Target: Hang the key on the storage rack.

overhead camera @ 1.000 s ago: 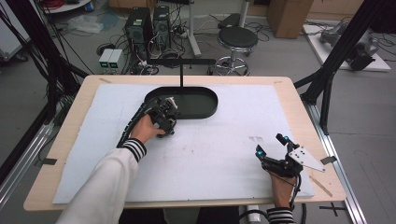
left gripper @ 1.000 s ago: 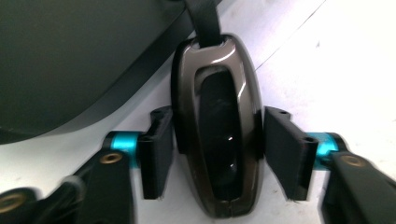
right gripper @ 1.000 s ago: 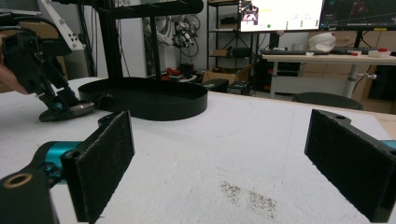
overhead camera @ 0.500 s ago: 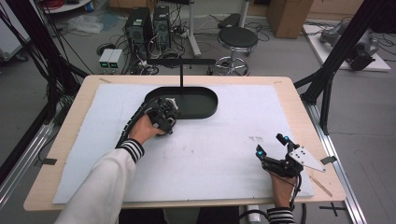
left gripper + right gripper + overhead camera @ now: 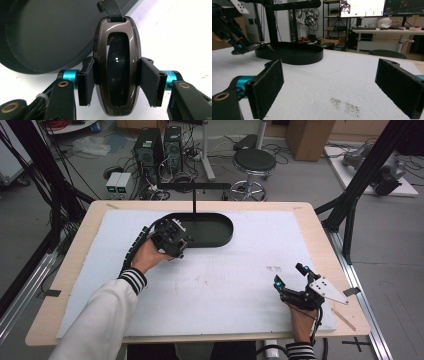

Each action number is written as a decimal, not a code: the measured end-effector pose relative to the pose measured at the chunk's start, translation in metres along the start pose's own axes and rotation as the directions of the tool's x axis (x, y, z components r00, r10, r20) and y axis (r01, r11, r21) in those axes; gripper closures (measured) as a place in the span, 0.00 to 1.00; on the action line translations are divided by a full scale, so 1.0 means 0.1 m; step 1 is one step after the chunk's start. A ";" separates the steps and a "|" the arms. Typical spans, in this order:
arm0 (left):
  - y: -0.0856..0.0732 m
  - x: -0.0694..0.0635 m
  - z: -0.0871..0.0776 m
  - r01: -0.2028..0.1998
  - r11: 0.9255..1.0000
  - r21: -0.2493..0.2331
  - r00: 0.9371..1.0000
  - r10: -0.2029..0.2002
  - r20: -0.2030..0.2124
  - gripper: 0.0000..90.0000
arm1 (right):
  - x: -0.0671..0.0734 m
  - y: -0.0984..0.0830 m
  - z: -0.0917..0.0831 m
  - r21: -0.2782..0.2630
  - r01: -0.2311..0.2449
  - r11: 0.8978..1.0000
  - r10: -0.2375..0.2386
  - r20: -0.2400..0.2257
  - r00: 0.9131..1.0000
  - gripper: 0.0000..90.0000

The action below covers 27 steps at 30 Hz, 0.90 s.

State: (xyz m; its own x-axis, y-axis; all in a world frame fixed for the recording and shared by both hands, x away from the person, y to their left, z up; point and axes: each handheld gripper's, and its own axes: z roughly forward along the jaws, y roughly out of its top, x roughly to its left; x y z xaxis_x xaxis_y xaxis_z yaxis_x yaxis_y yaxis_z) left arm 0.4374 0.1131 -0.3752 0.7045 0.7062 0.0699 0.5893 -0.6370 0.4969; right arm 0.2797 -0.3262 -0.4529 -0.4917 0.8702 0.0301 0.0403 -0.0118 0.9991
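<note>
Little has moved since the earlier frames: left tongs (image 5: 176, 241) sit at the near rim of the tray (image 5: 220, 237) as before, right tongs (image 5: 290, 280) idle near the surface's (image 5: 225, 280) right front corner. Left tongs are clenched on the fob (image 5: 115, 67), a glossy brown oval with a black strap (image 5: 110, 8) at its far end; pads grip its two long flanks, and it hangs just over the white surface beside the tray's edge. Right tongs (image 5: 332, 85) stand released, nothing between the pads. Step in hand, as judged: carrying the fob to the tray, or to the stand (image 5: 194, 187) rising from it; which one cannot be told. Next move would call for a short advance over the rim, or a lift to bring the strap to the crossbar, before letting go. Hard to make out: the fob in the high view, hidden under the left hand (image 5: 147, 257); the strap's upper end, cut off; the fob's underside.
</note>
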 end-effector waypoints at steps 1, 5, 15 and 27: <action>0.00 0.01 -0.03 -0.002 1.000 -0.010 1.000 0.003 0.006 0.54 | 0.00 0.00 0.00 0.001 0.004 1.000 -0.004 0.001 1.000 0.08; -0.02 0.06 -0.13 0.011 0.998 -0.056 1.000 -0.010 0.006 0.54 | 0.00 0.00 0.00 0.001 0.005 1.000 -0.005 0.001 1.000 0.08; -0.07 0.17 -0.28 0.043 0.992 -0.117 0.999 -0.046 -0.024 0.54 | 0.01 0.00 0.00 0.003 0.000 1.000 0.000 -0.001 1.000 0.08; -0.12 0.32 -0.48 0.089 0.978 -0.190 0.994 -0.099 -0.046 0.54 | 0.01 0.00 0.00 0.004 0.003 1.000 -0.003 0.001 1.000 0.08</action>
State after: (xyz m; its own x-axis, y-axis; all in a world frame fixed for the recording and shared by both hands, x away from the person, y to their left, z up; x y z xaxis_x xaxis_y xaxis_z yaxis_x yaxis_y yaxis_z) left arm 0.4339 0.1582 -0.3370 0.6236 0.7794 0.0604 0.5636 -0.5018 0.6562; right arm 0.2790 -0.3254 -0.4530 -0.4906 0.8710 0.0268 0.0422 -0.0070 0.9991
